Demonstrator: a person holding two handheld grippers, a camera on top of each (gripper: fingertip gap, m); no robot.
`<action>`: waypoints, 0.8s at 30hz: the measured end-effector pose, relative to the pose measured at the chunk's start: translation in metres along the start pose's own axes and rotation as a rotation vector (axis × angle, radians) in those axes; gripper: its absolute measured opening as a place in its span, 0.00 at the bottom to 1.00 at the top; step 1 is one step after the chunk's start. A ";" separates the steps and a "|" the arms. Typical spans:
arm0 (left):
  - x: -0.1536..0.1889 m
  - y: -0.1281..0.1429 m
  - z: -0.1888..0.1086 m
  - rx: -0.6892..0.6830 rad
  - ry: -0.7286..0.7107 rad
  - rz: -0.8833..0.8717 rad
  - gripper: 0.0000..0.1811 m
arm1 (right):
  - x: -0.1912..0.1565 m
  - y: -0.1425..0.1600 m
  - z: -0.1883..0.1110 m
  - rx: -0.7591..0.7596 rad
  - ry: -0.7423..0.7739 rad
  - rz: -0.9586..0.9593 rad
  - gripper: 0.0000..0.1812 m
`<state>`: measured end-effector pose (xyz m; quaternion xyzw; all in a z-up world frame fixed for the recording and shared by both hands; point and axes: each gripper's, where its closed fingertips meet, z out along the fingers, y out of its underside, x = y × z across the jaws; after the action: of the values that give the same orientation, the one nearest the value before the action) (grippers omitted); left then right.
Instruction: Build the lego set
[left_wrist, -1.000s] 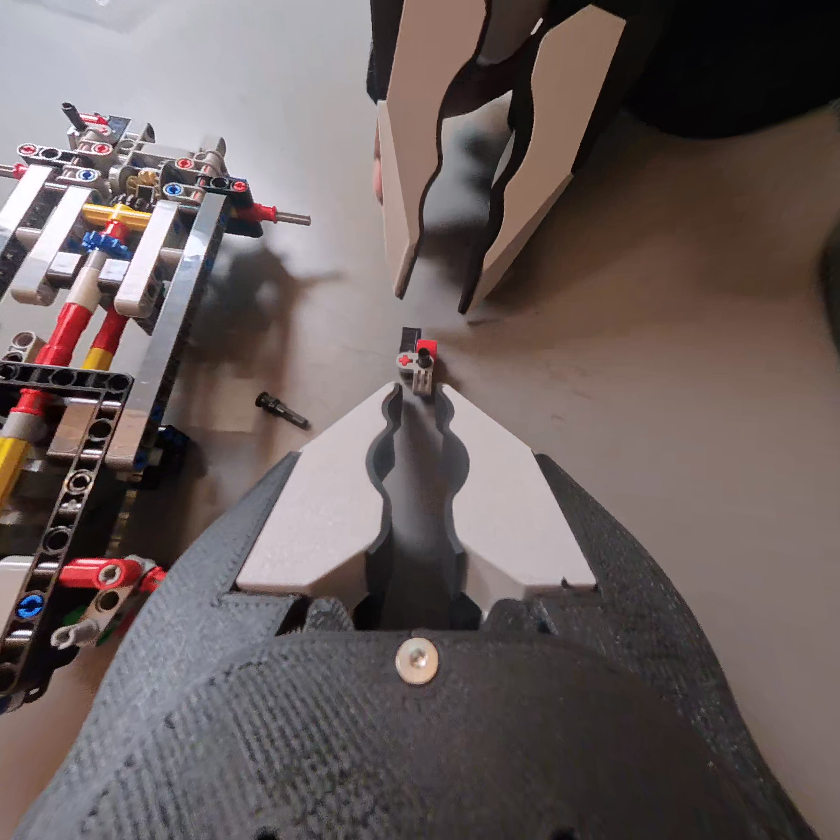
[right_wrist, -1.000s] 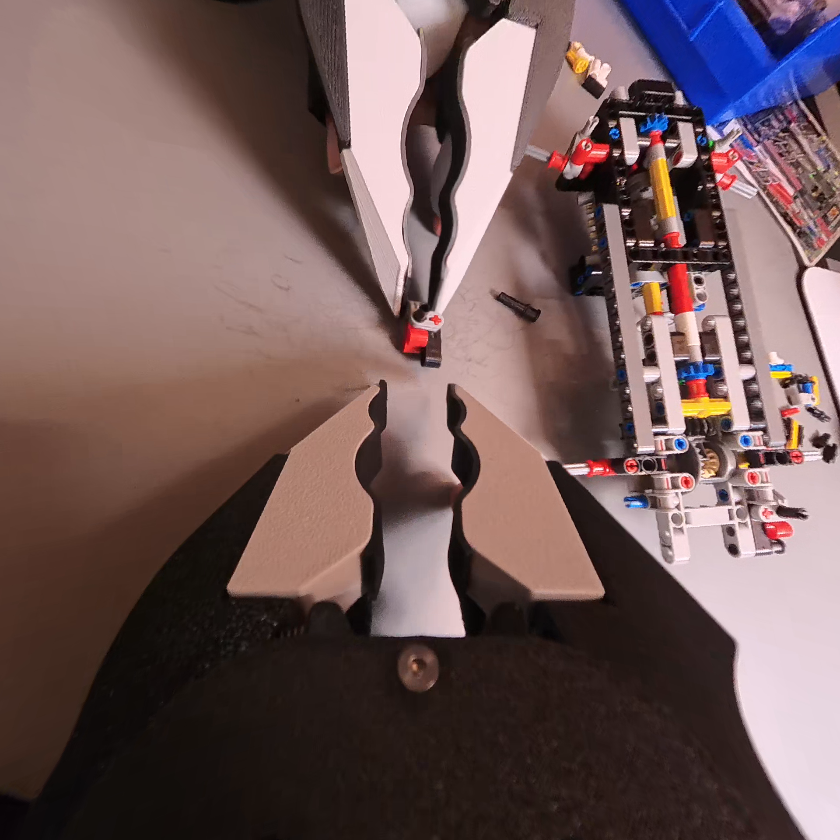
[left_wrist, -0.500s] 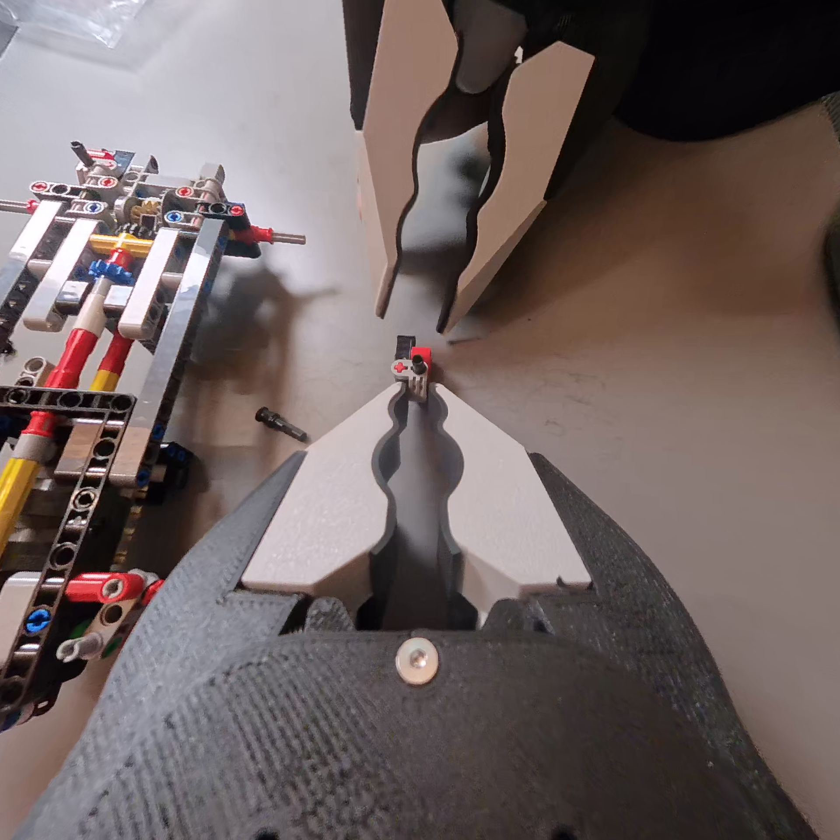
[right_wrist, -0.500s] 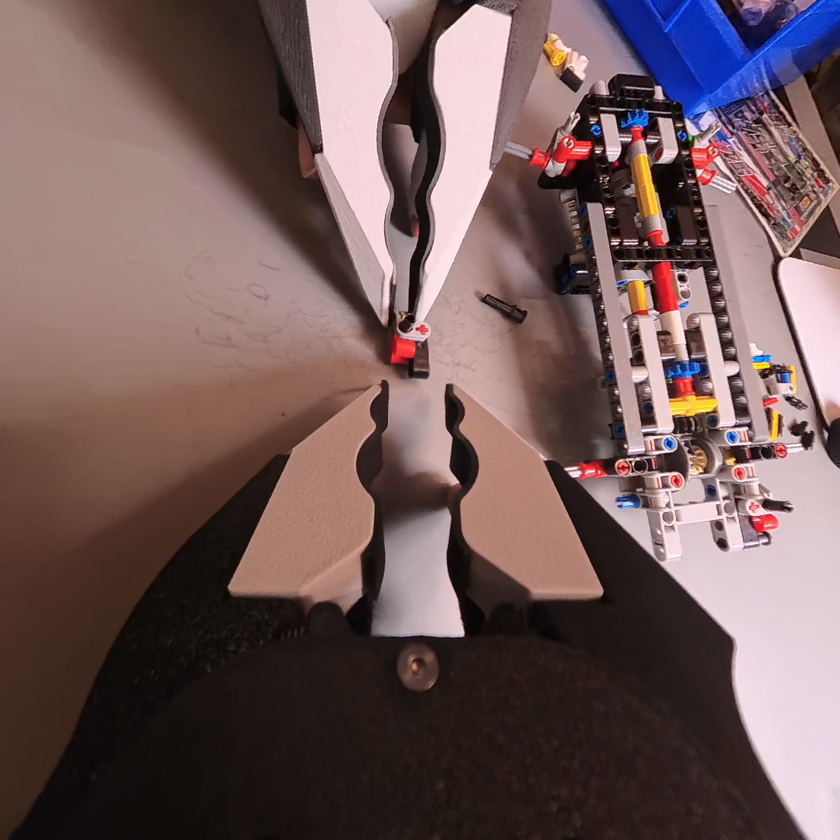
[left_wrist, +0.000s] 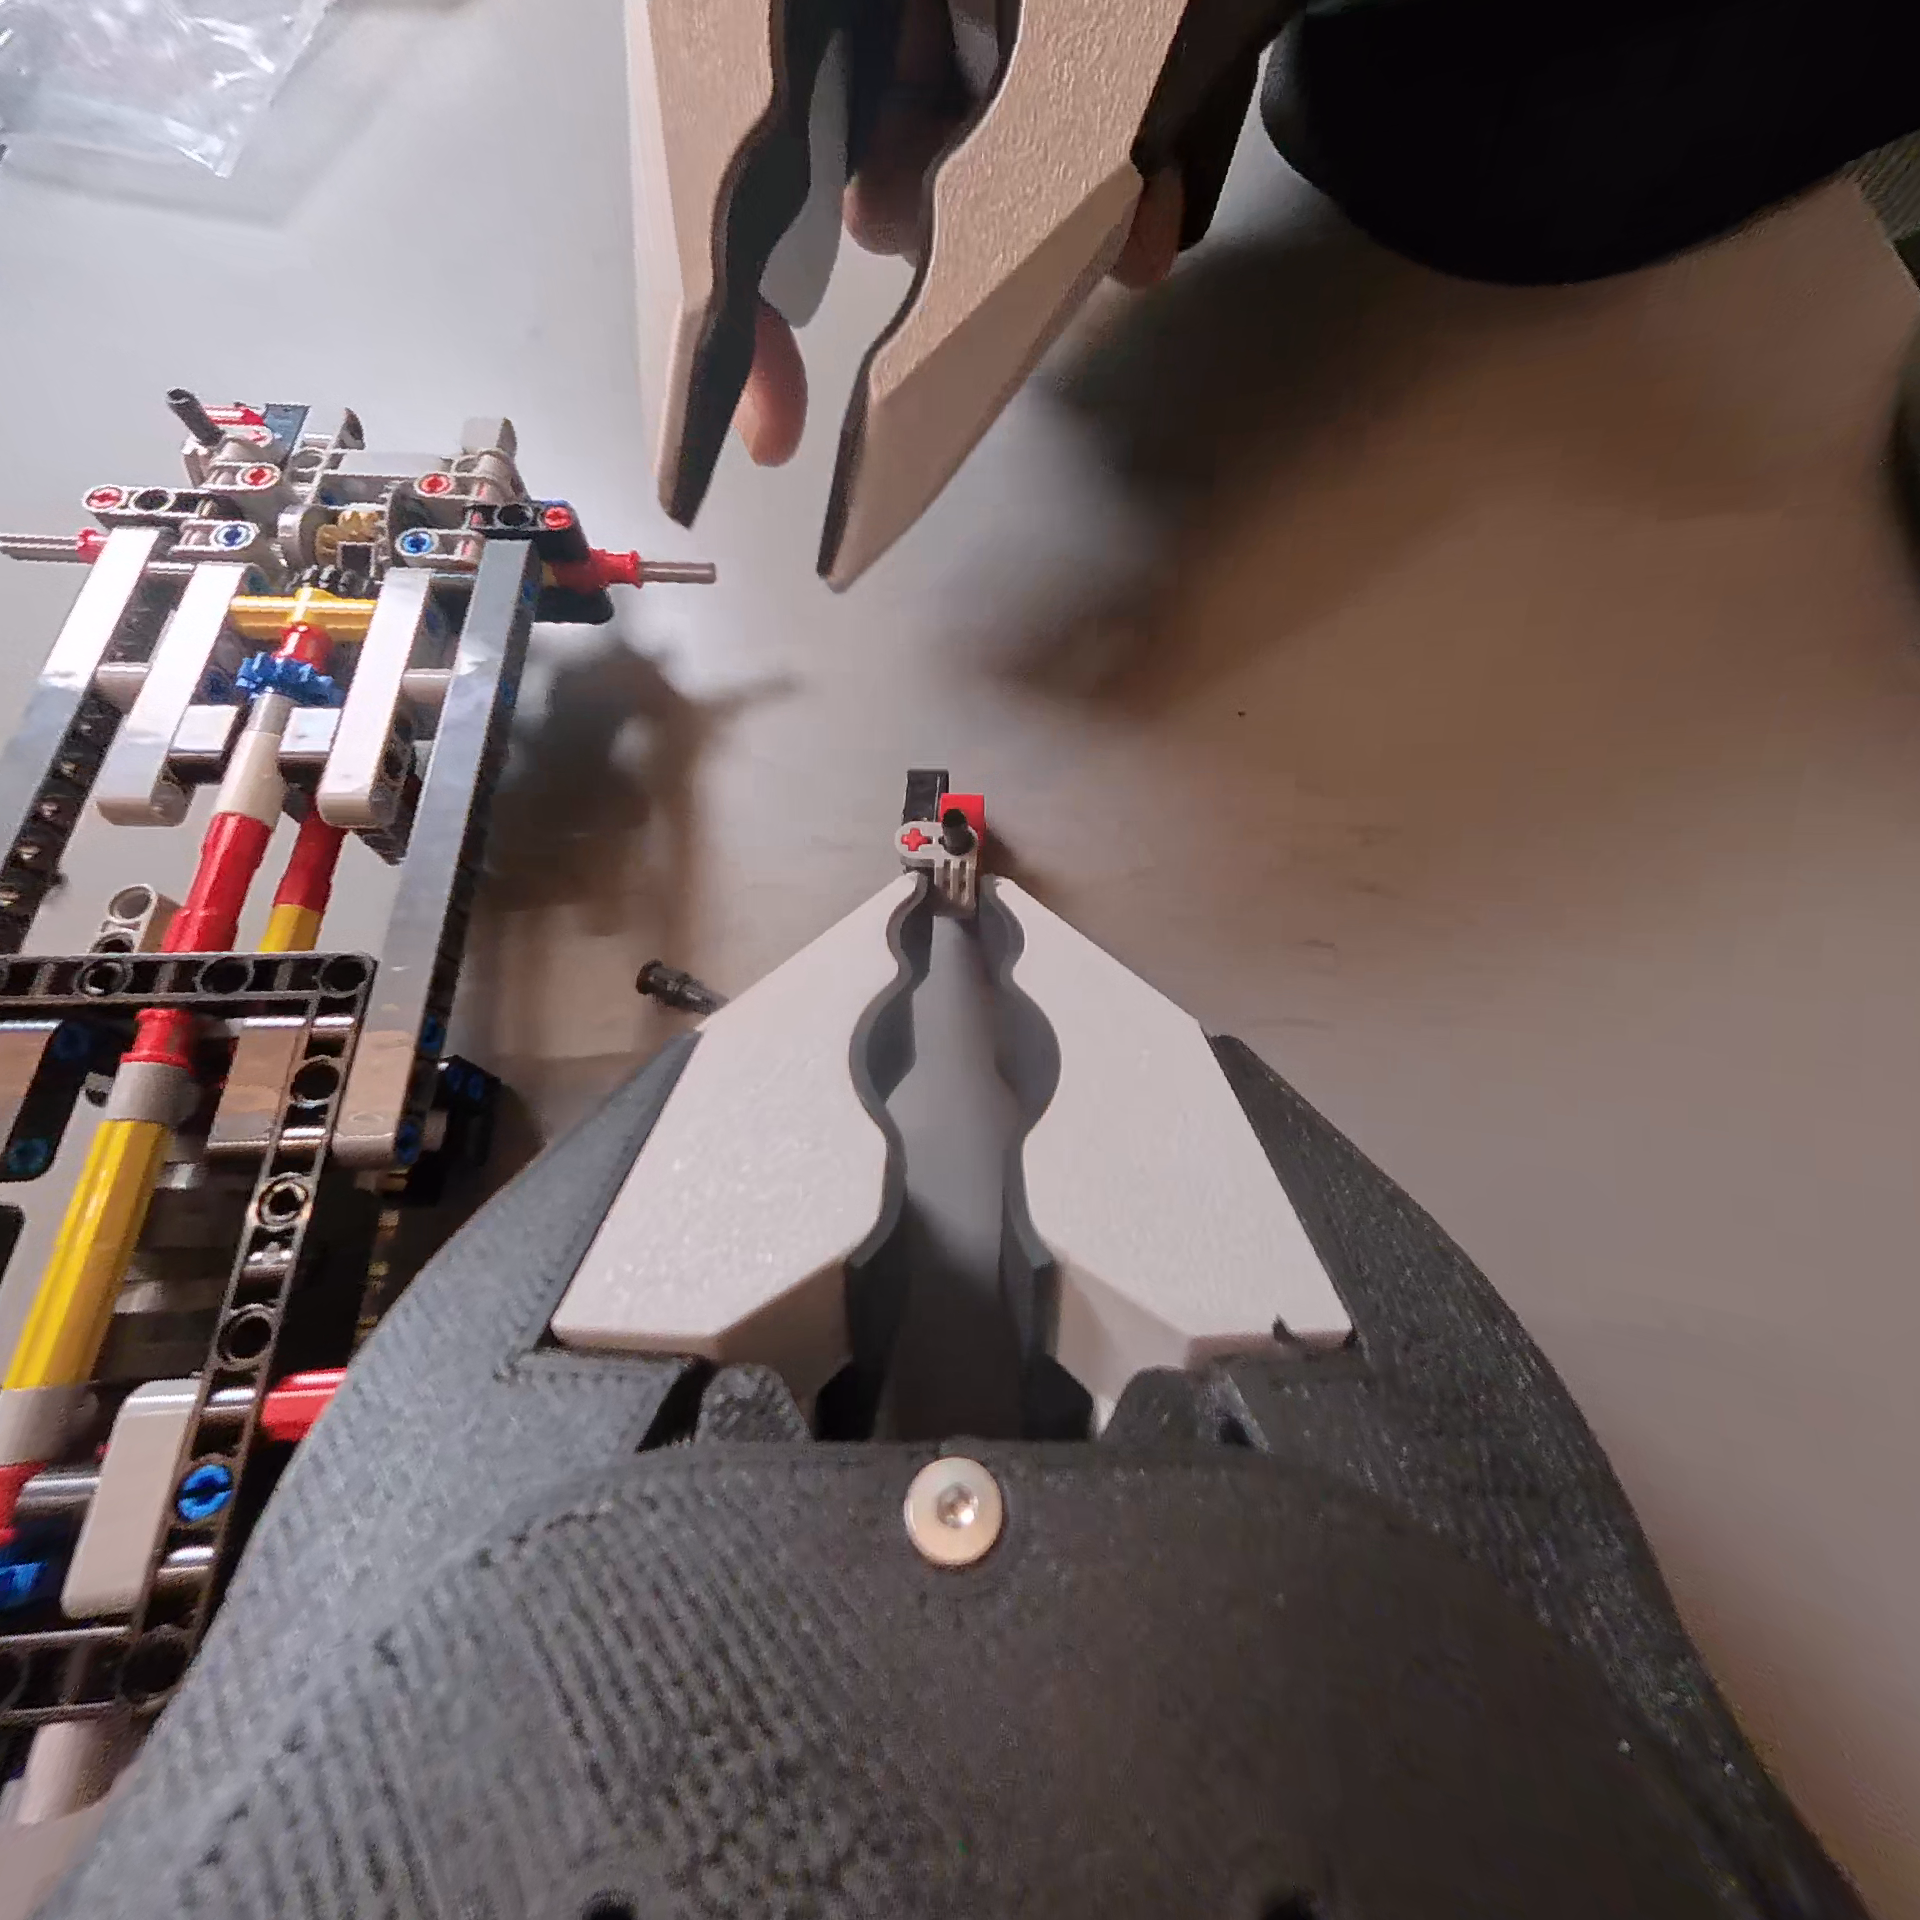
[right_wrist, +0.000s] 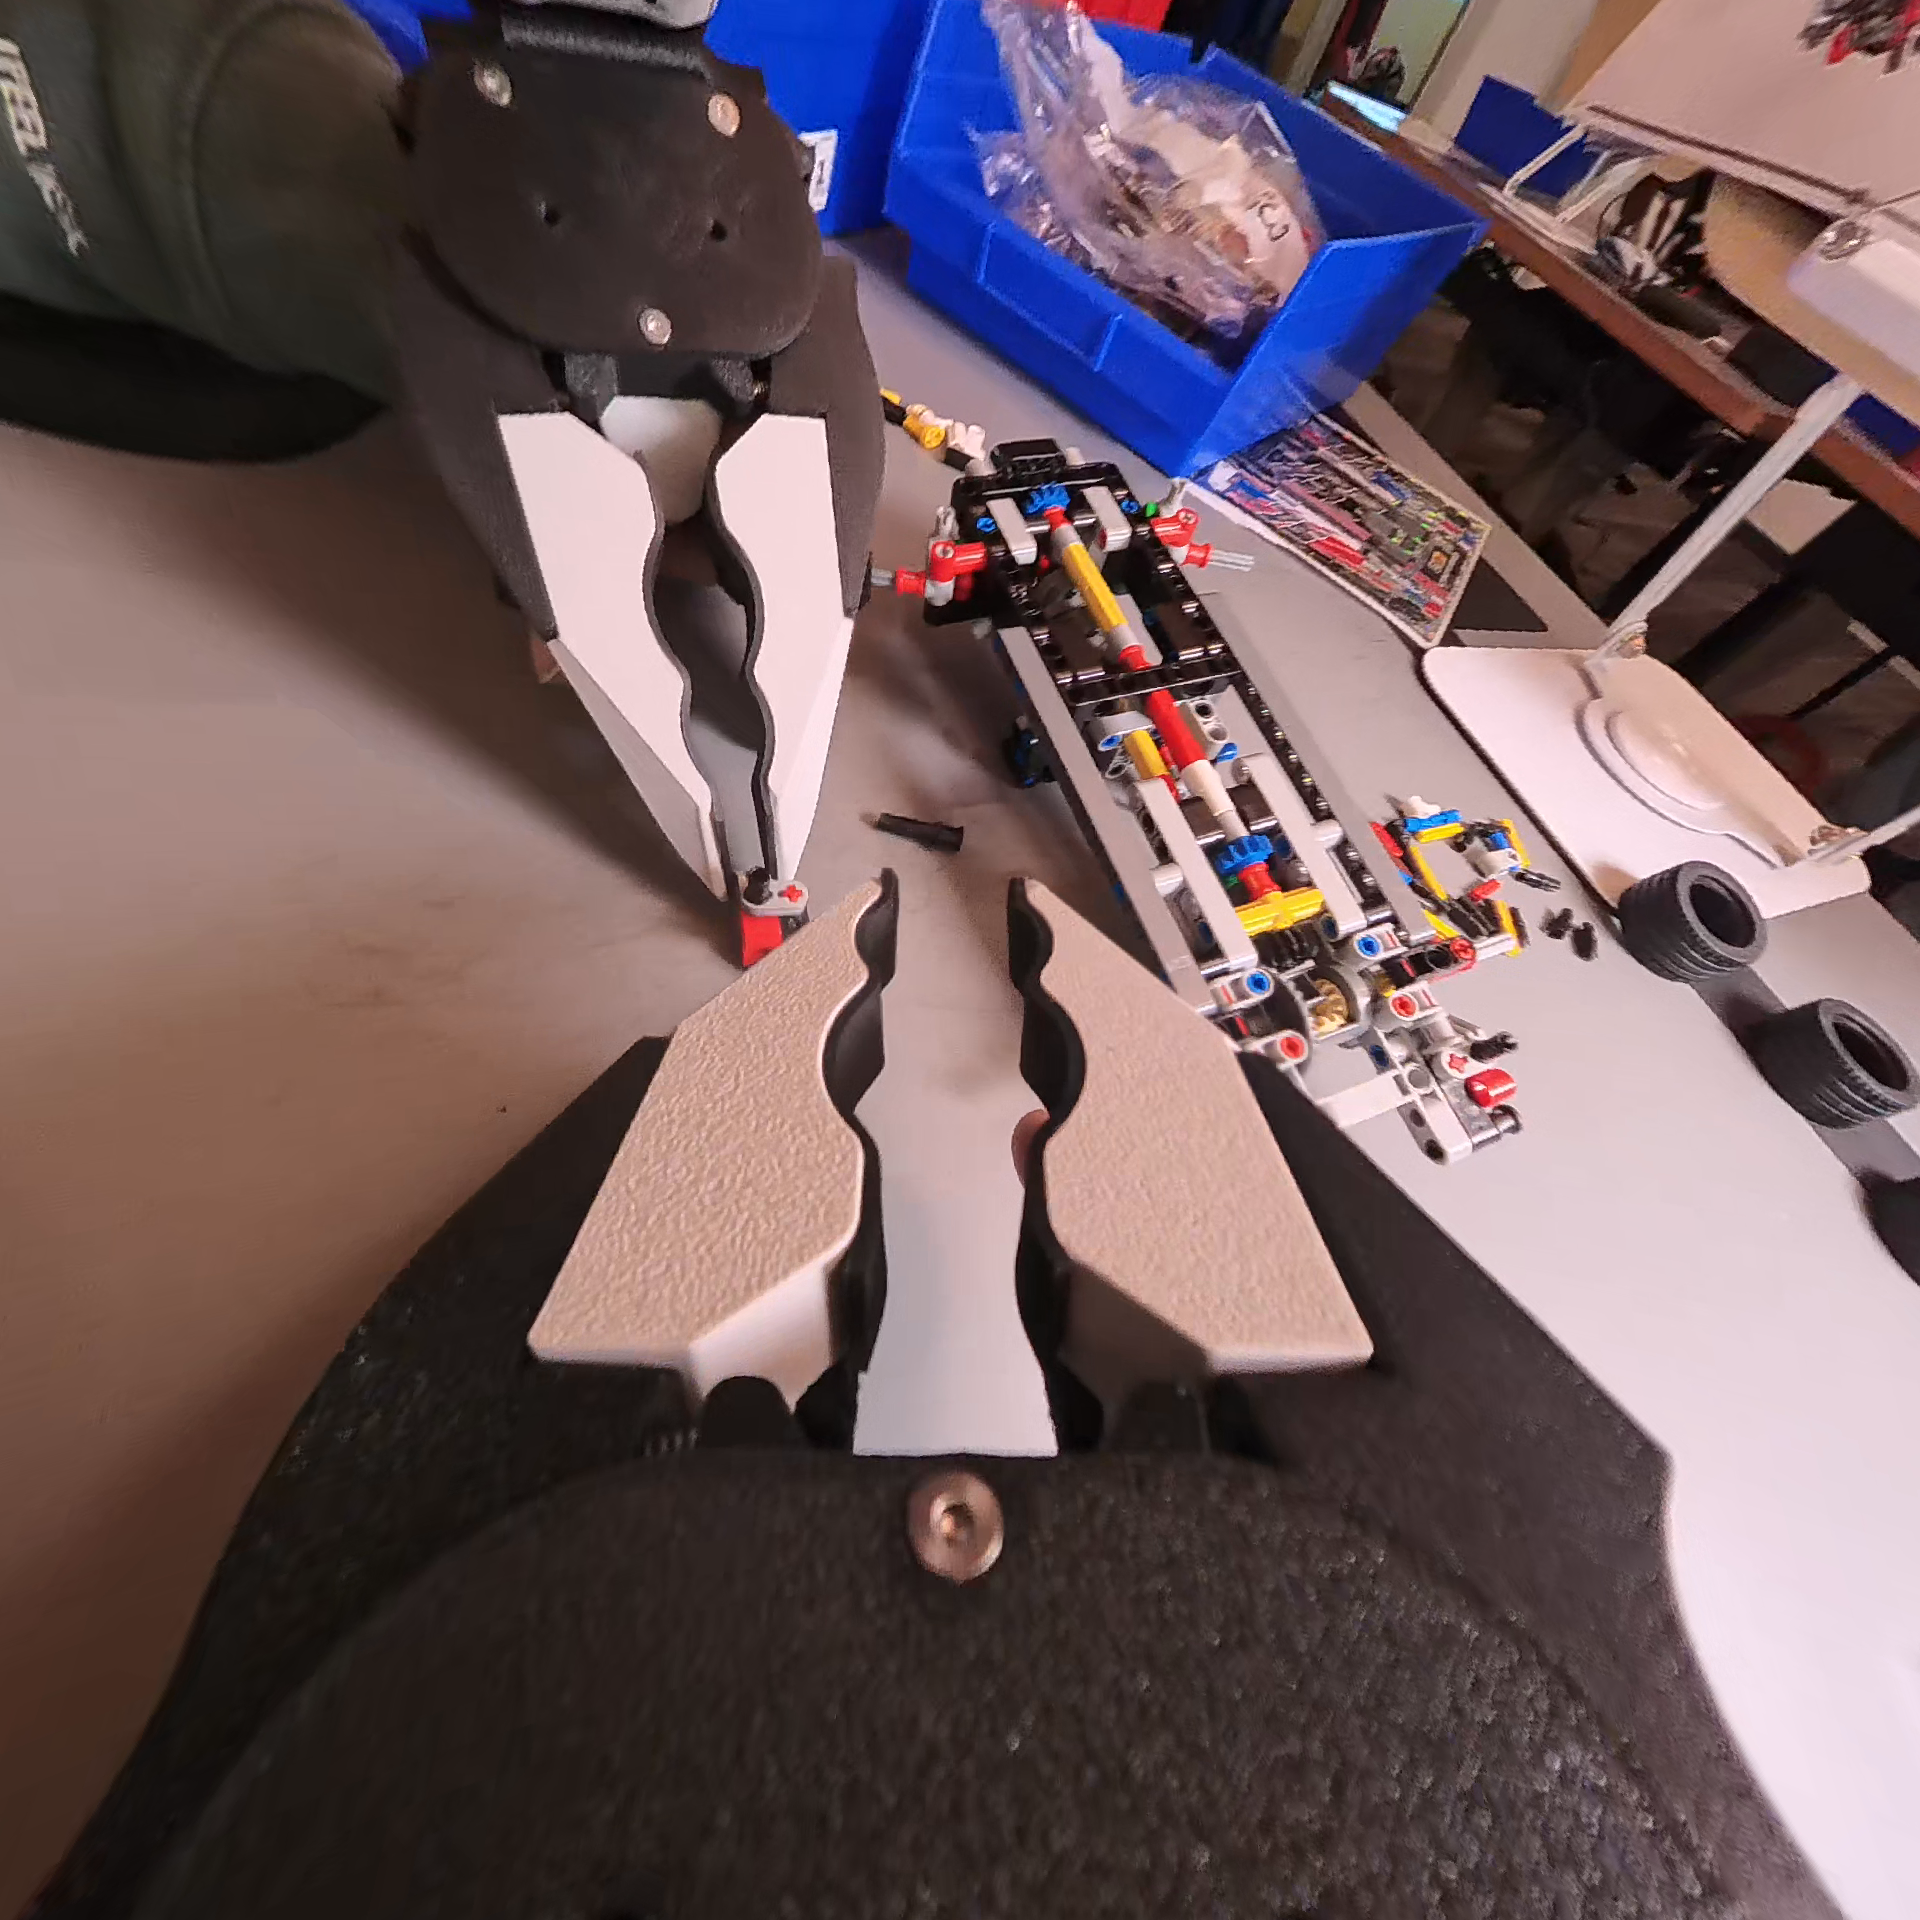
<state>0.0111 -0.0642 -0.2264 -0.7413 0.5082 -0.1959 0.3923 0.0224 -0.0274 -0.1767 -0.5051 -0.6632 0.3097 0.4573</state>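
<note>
a: pale grey table (right_wrist: 312, 831) under everything, blue bins (right_wrist: 1195, 312) and a printed sheet (right_wrist: 1351, 530) at the back edge, loose black tyres (right_wrist: 1694, 920) off to the side. where's the piece?

b: the small connector assembly (left_wrist: 943, 844), grey with a red block and a black pin, sits at the tips of the left gripper (left_wrist: 954, 896). its fingers are pressed onto the grey part, pinching it, with the red end down on the table.

a: and the right gripper (right_wrist: 945, 894)?

b: spread, nothing between its fingers. the assembly lies just beyond and to the left of its left fingertip, near but apart, i think.

a: so which relation decides the next move?

b: my judgement: the black loose pin (right_wrist: 920, 831) lies on the table straight ahead of the right gripper's open gap, between the assembly and the chassis (right_wrist: 1174, 769). its long axis runs across the gripper's line, roughly left to right. the right gripper is the free one, so it looks best placed to fetch it.

a: does the left wrist view agree?

b: it shows the pin (left_wrist: 675, 982) just left of the left gripper's finger, partly hidden behind it. it also shows the right gripper (left_wrist: 758, 540) raised off the table with fingertips behind it, which the right view can't show. only the right view shows the bins, tyres and a small yellow sub-build (right_wrist: 1455, 862) beside the chassis.
</note>
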 end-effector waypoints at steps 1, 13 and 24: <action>-0.002 0.000 0.000 0.001 -0.003 -0.001 0.04 | 0.002 -0.002 -0.001 0.011 0.006 0.010 0.10; -0.005 0.001 -0.005 0.018 -0.026 0.017 0.03 | 0.011 -0.010 -0.003 0.092 0.040 0.063 0.06; 0.006 -0.001 -0.005 0.028 0.038 0.068 0.03 | 0.012 -0.003 -0.003 0.076 0.017 0.068 0.05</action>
<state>0.0108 -0.0712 -0.2230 -0.7141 0.5375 -0.2036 0.3995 0.0226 -0.0171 -0.1692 -0.5122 -0.6295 0.3456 0.4711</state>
